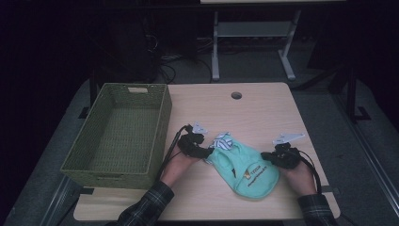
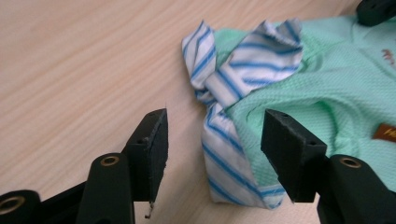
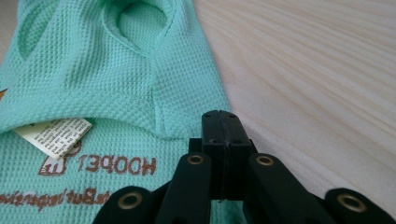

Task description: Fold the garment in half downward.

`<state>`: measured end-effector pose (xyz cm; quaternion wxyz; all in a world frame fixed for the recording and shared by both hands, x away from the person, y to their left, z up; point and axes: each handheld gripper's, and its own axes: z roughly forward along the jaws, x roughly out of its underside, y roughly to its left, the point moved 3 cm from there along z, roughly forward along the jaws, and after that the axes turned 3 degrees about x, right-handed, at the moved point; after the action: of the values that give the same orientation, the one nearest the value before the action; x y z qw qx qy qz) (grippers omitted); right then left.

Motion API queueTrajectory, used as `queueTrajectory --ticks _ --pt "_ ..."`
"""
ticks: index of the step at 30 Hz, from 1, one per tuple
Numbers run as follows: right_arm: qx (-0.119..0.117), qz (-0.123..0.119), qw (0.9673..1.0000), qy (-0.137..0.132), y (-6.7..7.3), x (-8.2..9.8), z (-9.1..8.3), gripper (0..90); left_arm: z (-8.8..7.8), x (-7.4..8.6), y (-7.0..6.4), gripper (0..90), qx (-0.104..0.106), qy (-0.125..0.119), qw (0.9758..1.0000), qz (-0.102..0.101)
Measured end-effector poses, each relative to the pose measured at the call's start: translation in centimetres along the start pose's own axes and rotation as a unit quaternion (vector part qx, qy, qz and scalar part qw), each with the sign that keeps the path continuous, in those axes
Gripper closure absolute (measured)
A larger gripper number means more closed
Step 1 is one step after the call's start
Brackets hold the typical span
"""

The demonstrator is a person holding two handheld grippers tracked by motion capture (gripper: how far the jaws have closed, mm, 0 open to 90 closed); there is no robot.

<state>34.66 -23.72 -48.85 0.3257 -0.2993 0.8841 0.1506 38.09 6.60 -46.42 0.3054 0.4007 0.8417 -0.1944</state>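
Soft, light mint-green knit shirt (image 1: 244,169) on wooden table (image 1: 263,108), likely best pinched at striped collar (image 2: 229,88); left gripper (image 2: 212,156) apart, right gripper (image 3: 220,140) together, its hold on the hem uncertain.

A small mint-green mesh garment (image 1: 244,168) lies flat on the table, brown lettering on its front, between the left gripper (image 1: 205,151) and the right gripper (image 1: 265,156). Its crumpled blue-and-white striped collar (image 2: 233,88) sits just ahead of the left gripper.

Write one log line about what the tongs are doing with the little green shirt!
left tongs: open, astride striped collar | right tongs: shut at green shirt edge | wicker basket: holds nothing | shirt on table
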Motion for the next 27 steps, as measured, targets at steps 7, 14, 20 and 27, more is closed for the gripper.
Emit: queueTrajectory --ticks 7,14,20,27 --pt "0.001 -0.002 1.0 -0.001 0.0 0.0 0.0 89.8 1.0 0.6 -0.3 40.5 0.011 0.023 0.9997 0.006" --pt "0.001 -0.002 1.0 -0.001 0.0 0.0 0.0 89.7 1.7 1.0 -0.7 47.1 0.011 0.045 0.9987 0.021" --pt "0.002 -0.006 1.0 0.0 0.1 0.0 0.0 89.6 1.6 0.9 -0.9 62.5 0.016 0.046 0.9985 0.026" --pt "-0.01 -0.006 0.9999 -0.007 0.7 -0.6 -0.4 89.6 1.6 0.9 -0.6 78.0 0.03 0.047 0.9983 0.016"
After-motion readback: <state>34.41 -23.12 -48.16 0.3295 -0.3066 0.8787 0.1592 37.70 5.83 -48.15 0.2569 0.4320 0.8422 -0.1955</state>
